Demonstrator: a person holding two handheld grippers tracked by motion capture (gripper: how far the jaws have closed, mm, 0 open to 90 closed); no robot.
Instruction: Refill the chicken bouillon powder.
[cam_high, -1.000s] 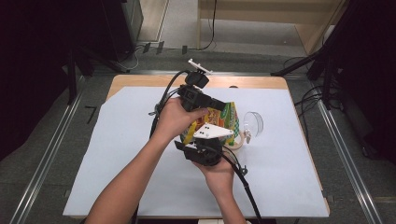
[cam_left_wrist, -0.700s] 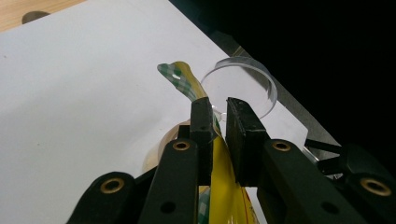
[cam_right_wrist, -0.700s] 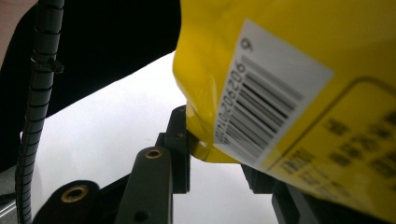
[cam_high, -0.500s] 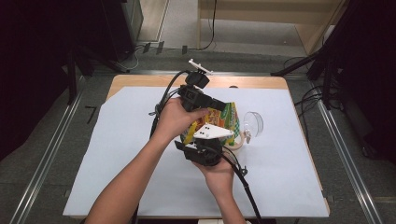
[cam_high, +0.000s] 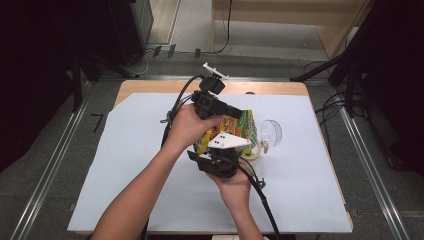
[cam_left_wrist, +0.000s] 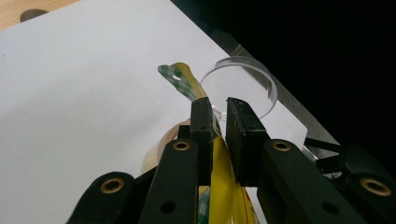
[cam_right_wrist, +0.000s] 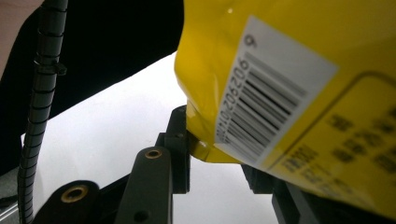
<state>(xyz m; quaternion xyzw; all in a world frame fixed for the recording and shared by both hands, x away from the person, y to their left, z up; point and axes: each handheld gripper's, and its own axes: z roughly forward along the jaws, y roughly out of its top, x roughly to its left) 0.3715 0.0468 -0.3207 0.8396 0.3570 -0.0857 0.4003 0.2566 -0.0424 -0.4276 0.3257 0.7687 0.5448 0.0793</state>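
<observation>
A yellow snack bag (cam_high: 241, 125) with a green checked top is held up over the white-covered table (cam_high: 125, 165) between both grippers. My left gripper (cam_high: 234, 112) reaches in from the upper left; in the left gripper view its jaws (cam_left_wrist: 219, 112) pinch the bag's thin edge (cam_left_wrist: 180, 79). My right gripper (cam_high: 220, 159) sits below the bag under its white three-cornered plate. In the right gripper view the bag's barcode side (cam_right_wrist: 280, 70) hangs close above, and the right gripper (cam_right_wrist: 215, 156) clamps the bag's lower corner.
A pale bowl (cam_high: 253, 153) stands on the table just under the bag, also visible past the jaws as a beige rim (cam_left_wrist: 161, 142). A clear round cup (cam_high: 271, 132) lies right of it (cam_left_wrist: 243, 77). Cables trail from both grippers.
</observation>
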